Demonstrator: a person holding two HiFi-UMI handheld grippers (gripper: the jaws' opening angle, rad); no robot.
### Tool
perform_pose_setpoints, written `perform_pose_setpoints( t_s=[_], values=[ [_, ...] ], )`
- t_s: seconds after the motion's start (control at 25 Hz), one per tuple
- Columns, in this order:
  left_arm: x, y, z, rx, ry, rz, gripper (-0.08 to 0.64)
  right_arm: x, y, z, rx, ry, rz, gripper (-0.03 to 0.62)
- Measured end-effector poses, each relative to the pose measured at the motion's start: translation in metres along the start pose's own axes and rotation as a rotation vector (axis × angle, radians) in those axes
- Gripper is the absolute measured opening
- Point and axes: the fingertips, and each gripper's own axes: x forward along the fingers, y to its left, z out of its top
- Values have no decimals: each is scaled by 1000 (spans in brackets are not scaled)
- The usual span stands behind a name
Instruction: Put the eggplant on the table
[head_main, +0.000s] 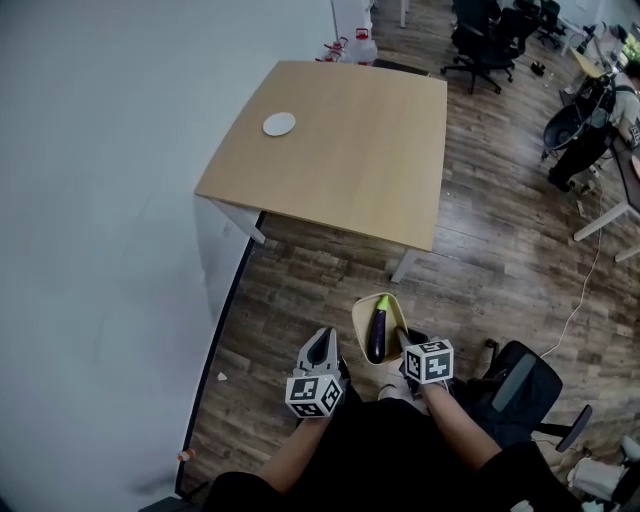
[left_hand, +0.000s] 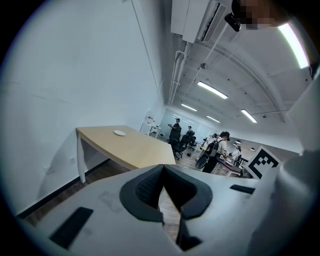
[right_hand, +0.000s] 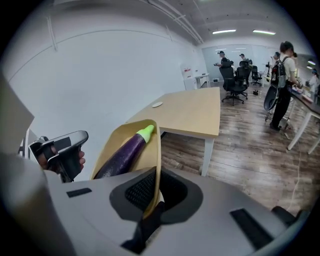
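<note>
A dark purple eggplant (head_main: 377, 335) (right_hand: 125, 152) with a green stalk lies on a pale yellow plate (head_main: 359, 318) (right_hand: 156, 145). My right gripper (head_main: 404, 348) (right_hand: 154, 175) is shut on that plate's near rim and carries it over the wooden floor. The wooden table (head_main: 340, 150) (left_hand: 131, 148) (right_hand: 192, 112) stands ahead, some way off. My left gripper (head_main: 322, 347) (left_hand: 162, 168) hangs beside the plate's left side, apart from it, jaws together with nothing between them.
A small white disc (head_main: 279, 124) (left_hand: 119, 132) (right_hand: 157, 104) lies on the table's far left part. A white wall runs along the left. Black office chairs (head_main: 490, 40) and people (right_hand: 280, 75) are beyond the table; another black chair (head_main: 522, 388) stands close at my right.
</note>
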Motion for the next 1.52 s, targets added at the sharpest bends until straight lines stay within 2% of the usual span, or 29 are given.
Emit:
perform_pose_setpoints(
  t_s=[0.28, 0.44, 0.6, 0.76, 0.92, 1.16, 1.52],
  values=[
    [53, 86, 52, -81, 2, 17, 11, 68, 26, 82, -15, -4, -12, 63],
    [75, 131, 81, -93, 0, 8, 11, 97, 41, 122, -2, -7, -32, 63],
    [91, 163, 106, -67, -1, -9, 11, 120, 54, 153, -1, -13, -63, 63],
    [101, 184, 117, -57, 6, -37, 11, 141, 60, 175, 11, -18, -88, 63],
    [118, 201, 133, -137, -1, -57, 11, 159, 64, 194, -25, 12, -90, 63],
    [138, 201, 154, -112, -29, -75, 11, 183, 51, 223, -22, 12, -95, 63],
    [200, 221, 179, -70, -67, -45, 11, 235, 19, 283, -5, -17, -49, 63]
  ],
)
